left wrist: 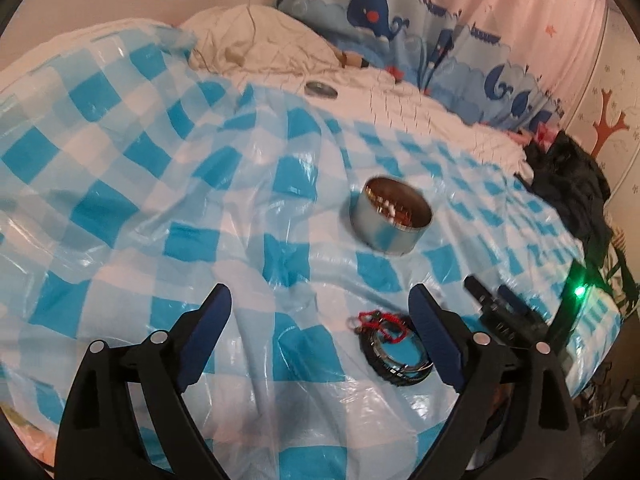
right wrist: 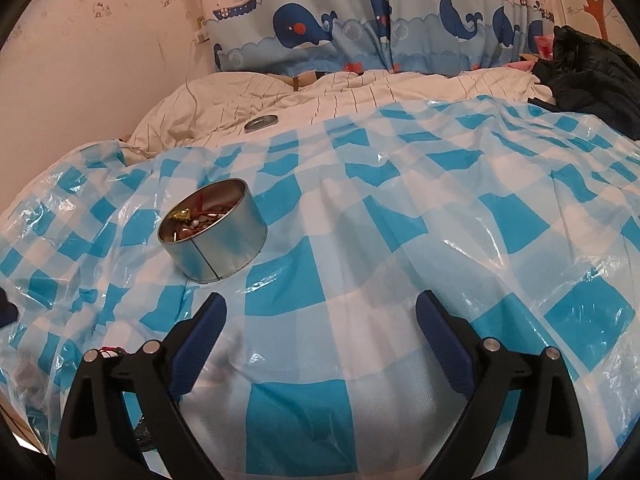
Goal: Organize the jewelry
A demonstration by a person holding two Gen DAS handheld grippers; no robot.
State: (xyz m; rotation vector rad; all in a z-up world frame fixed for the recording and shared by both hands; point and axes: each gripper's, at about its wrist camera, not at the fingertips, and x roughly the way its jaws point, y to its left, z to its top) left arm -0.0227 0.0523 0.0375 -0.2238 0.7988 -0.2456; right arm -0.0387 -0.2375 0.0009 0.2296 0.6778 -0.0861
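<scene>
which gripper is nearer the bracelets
Left. The bracelets lie just inside the open left gripper's right finger; the open right gripper is off to their right.

Left wrist view: looks forward and down along its own open jaws onto the checked plastic sheet [left wrist: 248, 208] over a bed. Round tin [left wrist: 392, 216] lies ahead of the jaws, right of their midline; bracelet pile [left wrist: 390, 346] sits low, just inside the right jaw. Right gripper [left wrist: 490, 300] shows beyond that jaw.

Right wrist view: same downward tilt, facing the whale curtain [right wrist: 304, 28] more squarely. Tin [right wrist: 214, 230] lies ahead of the left jaw, nearer than in the other view.

Shared: sheet, tin, lid [right wrist: 261, 122] far ahead, curtain.
</scene>
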